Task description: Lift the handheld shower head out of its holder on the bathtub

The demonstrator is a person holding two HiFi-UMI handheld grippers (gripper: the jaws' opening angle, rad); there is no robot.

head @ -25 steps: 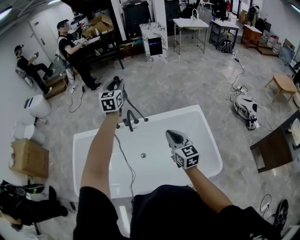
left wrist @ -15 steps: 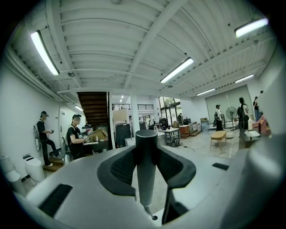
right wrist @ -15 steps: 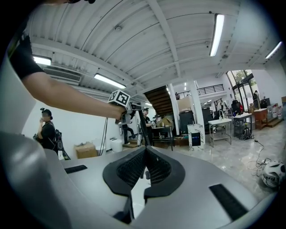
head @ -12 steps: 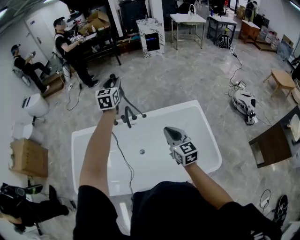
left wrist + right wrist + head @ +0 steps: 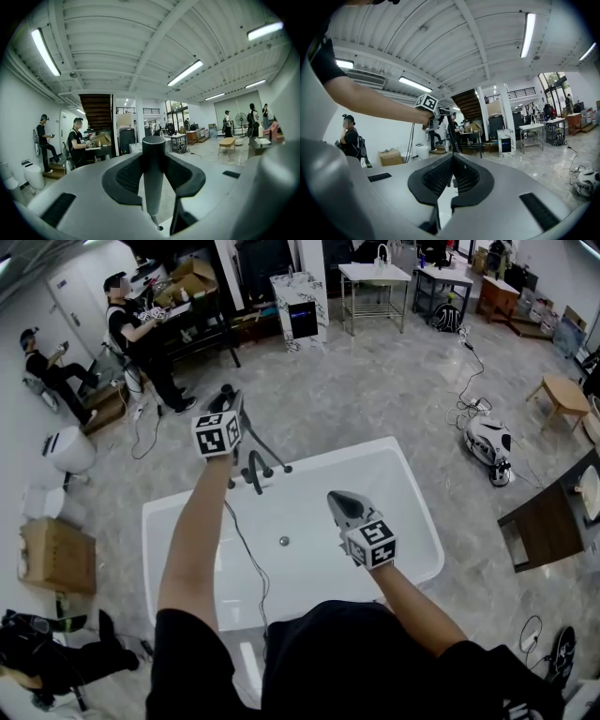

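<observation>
My left gripper [image 5: 228,407] is shut on the grey handle of the handheld shower head [image 5: 153,173], which stands upright between its pads. In the head view the dark shower head [image 5: 226,391] pokes out beyond the marker cube, above the black faucet and holder [image 5: 255,471] on the far rim of the white bathtub [image 5: 412,521]. Its thin hose [image 5: 246,554] trails back along my left arm. My right gripper [image 5: 339,508] hovers over the tub, shut and empty; its pads meet in the right gripper view [image 5: 452,174].
The tub drain [image 5: 284,541] lies between my two arms. Two people sit and stand at the far left by a desk. A cardboard box [image 5: 56,554] is on the floor to the left, a wooden chair [image 5: 548,535] and a robot vacuum [image 5: 490,444] to the right.
</observation>
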